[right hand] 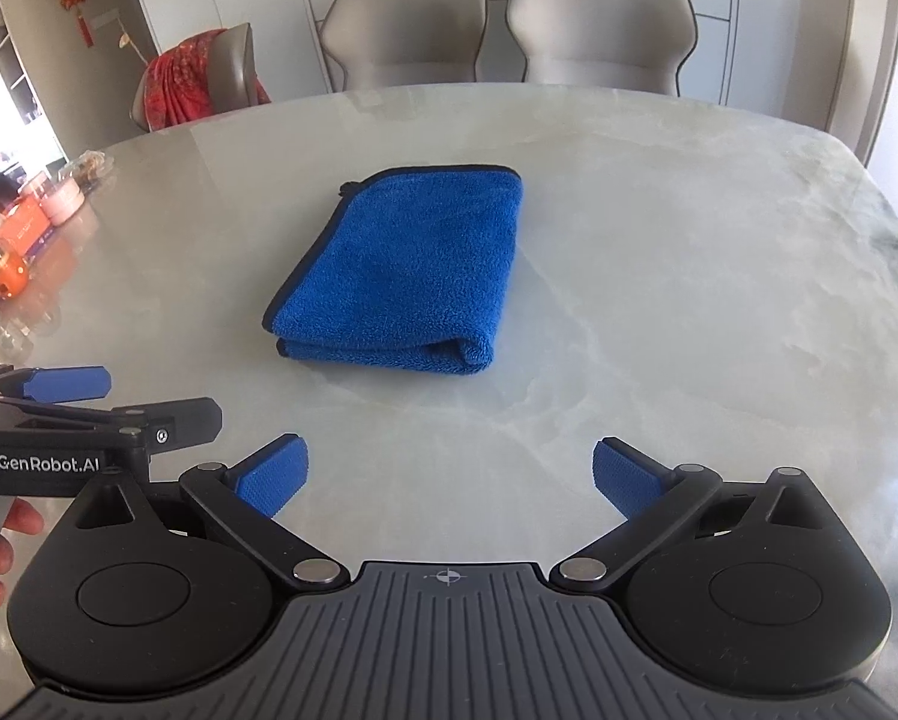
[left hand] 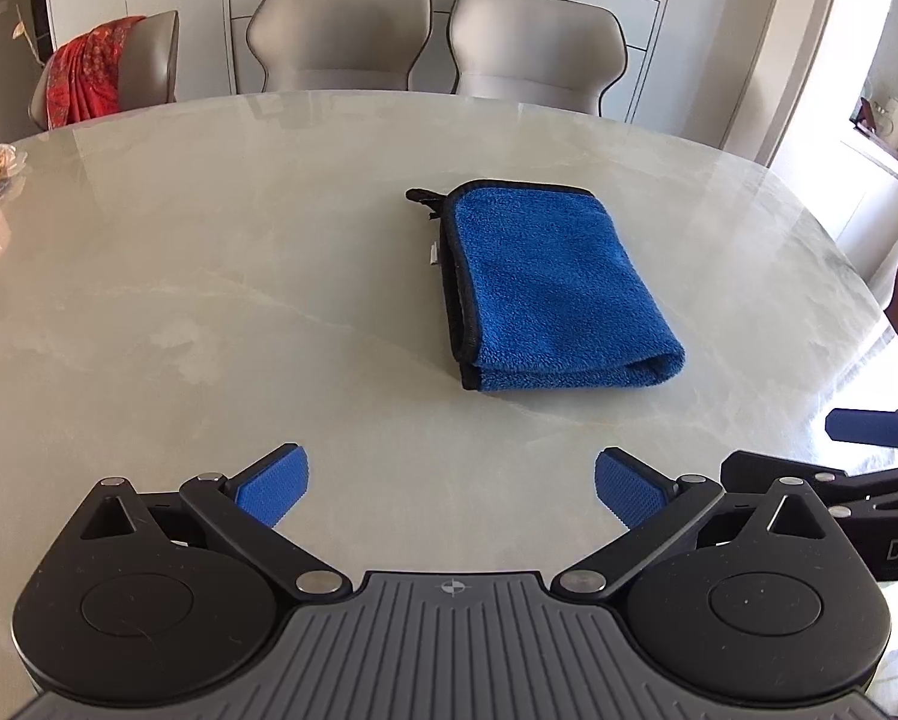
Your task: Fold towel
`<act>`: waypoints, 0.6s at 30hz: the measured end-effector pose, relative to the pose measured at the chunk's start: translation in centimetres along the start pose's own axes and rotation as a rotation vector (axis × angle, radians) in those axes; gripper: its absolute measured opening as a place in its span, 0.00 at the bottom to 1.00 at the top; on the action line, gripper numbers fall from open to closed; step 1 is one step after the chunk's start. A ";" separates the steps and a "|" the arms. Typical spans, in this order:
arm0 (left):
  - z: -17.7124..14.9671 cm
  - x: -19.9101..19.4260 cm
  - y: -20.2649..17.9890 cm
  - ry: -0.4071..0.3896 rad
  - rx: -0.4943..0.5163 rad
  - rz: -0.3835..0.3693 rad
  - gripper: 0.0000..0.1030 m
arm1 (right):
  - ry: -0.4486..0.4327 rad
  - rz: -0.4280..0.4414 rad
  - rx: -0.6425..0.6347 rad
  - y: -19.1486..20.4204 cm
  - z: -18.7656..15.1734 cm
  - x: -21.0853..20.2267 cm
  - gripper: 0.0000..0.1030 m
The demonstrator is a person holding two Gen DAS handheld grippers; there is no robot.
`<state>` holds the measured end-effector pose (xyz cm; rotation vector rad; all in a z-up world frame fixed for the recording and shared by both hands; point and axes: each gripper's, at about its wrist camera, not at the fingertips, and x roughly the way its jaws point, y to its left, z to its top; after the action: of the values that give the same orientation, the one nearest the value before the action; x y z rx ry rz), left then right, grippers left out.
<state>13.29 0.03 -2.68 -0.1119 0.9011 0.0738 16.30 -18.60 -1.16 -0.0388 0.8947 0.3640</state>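
Seen first from the left wrist, the left gripper (left hand: 452,489) has its jaws spread wide with only bare tabletop between the blue pads (left hand: 274,483). The blue towel (left hand: 560,288) lies folded on the pale marble table (left hand: 209,300), up toward one o'clock of this gripper and well apart from it, its black-bound edges at the left and its rounded fold facing the camera. At three o'clock, near the frame edge, part of the right gripper (left hand: 863,427) shows side-on.

Next, from the right wrist, the right gripper (right hand: 449,480) is likewise spread wide and pinches nothing. The towel (right hand: 413,264) lies toward eleven o'clock, well clear of the pads (right hand: 620,477), flat on the table (right hand: 689,270). At nine o'clock the left gripper (right hand: 68,385) comes in side-on, with fingers (right hand: 11,534) of the person's hand below it. Two grey chairs (right hand: 497,24) stand at twelve o'clock behind the table.
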 end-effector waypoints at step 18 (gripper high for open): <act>-0.9 -3.0 -0.5 -0.015 -0.032 0.055 1.00 | -0.046 -0.119 -0.054 1.5 -0.7 -3.1 0.99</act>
<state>10.79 -0.58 -0.80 -0.1167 0.8882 0.1401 13.49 -18.26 0.94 -0.1327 0.8324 0.2767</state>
